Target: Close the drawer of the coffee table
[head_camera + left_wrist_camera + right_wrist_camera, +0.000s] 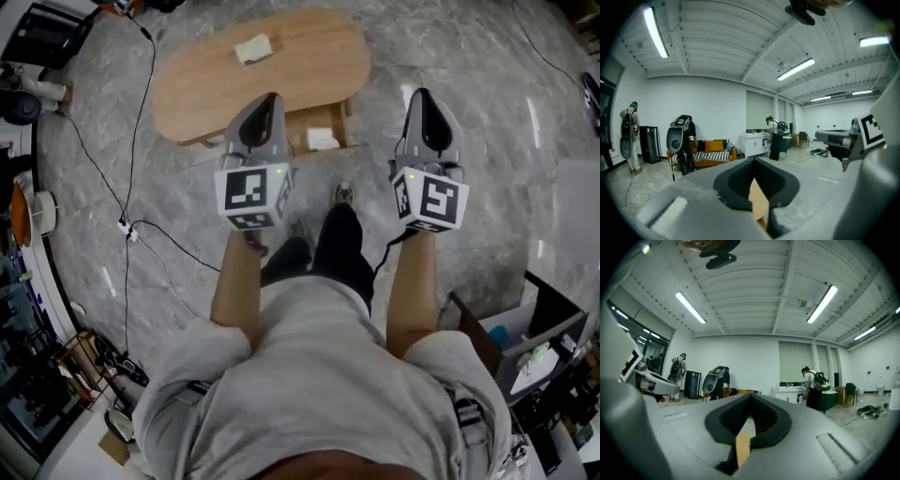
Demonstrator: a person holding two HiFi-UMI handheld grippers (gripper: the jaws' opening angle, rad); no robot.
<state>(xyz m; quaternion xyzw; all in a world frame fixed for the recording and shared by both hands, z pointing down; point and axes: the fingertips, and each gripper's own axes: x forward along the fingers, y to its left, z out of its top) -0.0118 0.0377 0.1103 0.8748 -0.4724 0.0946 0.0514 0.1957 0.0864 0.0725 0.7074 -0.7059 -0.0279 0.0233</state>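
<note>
Beside the oval pale-wood coffee table, left gripper hung clenched, empty. Shallow wooden drawer stood pulled out toward the person, untouched. Right gripper likewise clenched, empty. Approach step, I judged; next move: press the drawer front inward.

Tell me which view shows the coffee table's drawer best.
The head view: it looks down on the drawer, pulled out from under the coffee table, a white item inside. Both gripper views show only a tan wooden sliver beyond their shut jaws; no drawer is discernible.
</note>
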